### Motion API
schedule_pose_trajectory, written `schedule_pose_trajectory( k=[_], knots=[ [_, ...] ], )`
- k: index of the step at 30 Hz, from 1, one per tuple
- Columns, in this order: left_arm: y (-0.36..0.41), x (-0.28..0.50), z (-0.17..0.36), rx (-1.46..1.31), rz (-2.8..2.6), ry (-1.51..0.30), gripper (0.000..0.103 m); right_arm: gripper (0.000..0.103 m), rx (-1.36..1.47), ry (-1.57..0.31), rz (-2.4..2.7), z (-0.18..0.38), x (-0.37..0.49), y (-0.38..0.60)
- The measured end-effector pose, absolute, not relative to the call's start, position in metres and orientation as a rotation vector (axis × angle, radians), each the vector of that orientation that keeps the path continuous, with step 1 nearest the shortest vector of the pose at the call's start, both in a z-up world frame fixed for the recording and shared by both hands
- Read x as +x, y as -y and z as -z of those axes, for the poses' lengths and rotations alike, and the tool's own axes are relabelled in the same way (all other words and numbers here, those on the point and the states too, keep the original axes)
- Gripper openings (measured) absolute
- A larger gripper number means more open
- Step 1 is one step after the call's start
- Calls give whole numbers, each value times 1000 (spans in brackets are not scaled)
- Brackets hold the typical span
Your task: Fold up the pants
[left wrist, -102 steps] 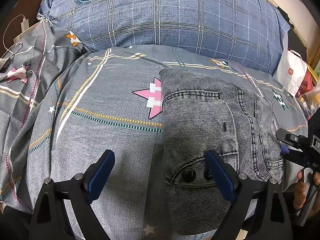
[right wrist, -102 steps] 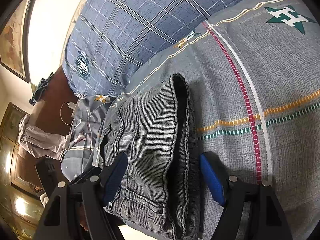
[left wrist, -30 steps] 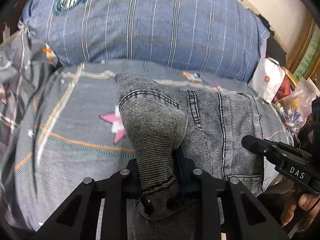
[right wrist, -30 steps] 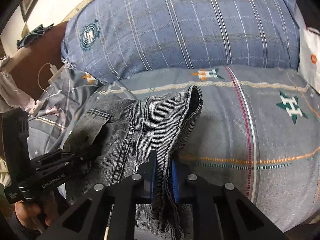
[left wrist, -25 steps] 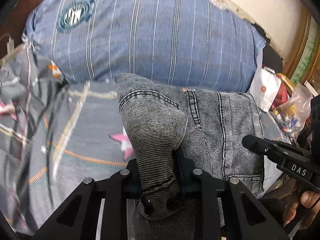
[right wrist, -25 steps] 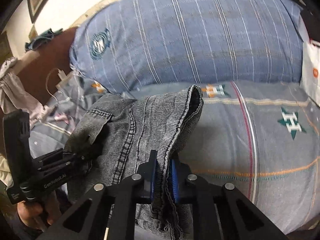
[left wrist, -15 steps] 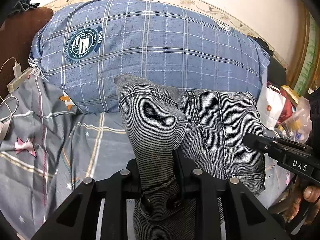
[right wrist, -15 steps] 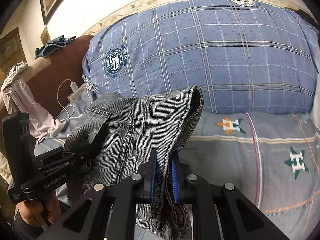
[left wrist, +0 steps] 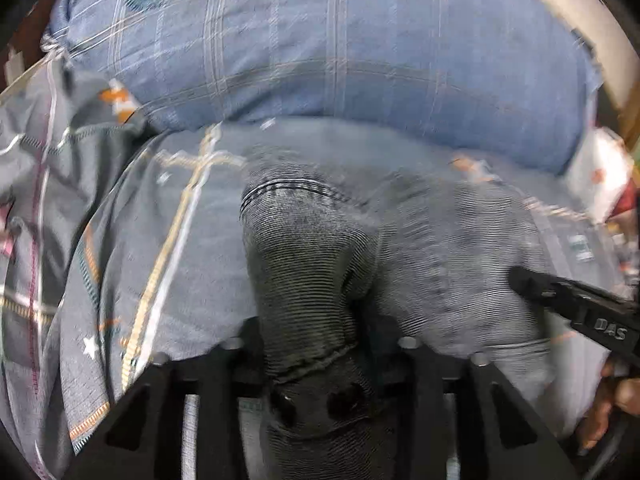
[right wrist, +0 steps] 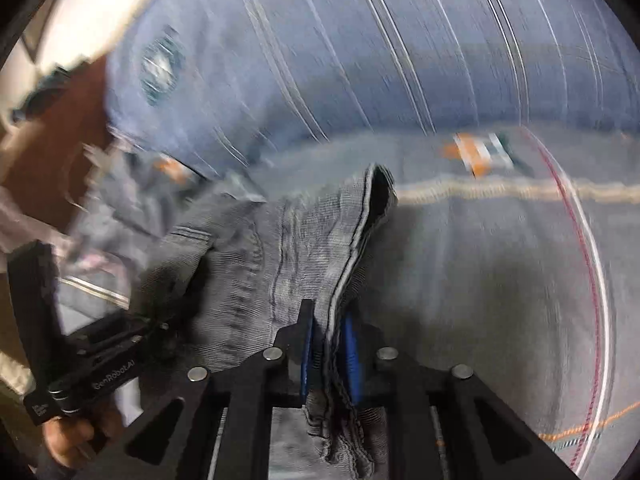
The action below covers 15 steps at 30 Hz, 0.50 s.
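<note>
pants: on the bed, before the pillow
pillow: behind the pants, at the bed's head
bag: right of the pillow

Home bedroom: blue plaid pillow, patterned grey bedsheet.

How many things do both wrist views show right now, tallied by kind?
Pants: 1
Blue plaid pillow: 1
Grey patterned bedspread: 1
Handheld tools: 2, left tool, right tool
Total: 5
</note>
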State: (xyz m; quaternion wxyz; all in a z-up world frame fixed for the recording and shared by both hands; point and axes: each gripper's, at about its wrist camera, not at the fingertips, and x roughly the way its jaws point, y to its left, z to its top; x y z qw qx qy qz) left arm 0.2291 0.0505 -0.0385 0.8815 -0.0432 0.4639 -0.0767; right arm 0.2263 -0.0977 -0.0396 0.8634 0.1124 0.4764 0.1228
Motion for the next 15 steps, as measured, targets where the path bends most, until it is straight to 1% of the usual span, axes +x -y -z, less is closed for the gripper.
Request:
schedule_pose_trajectory(
  k=[1, 2, 3, 7, 10, 12, 13, 15],
  knots=[
    [-54, 228, 39, -112, 161, -957, 52, 26, 238, -994, -259, 40, 225, 99],
    [-58, 226, 38, -136, 160, -960, 59, 27, 222, -990, -254, 36, 223, 100],
    [-60, 223, 34, -148, 156, -967, 60, 29, 199, -985, -246, 32, 221, 99],
    [-64, 201, 8, -143, 148, -902, 63, 29, 94, -890, -240, 7, 195, 91],
    [-67, 176, -8, -142, 106, -830, 76, 31, 59, -836, -250, 2, 173, 84],
    [-65, 166, -4, -109, 80, -816, 79, 34, 12, -866, -241, 17, 167, 75],
    [-60, 166, 8, -70, 55, -842, 80, 36, -1, -896, -235, 27, 168, 72],
    [-49, 175, 40, 14, 32, -965, 80, 41, -35, -981, -222, 57, 172, 69]
  ],
)
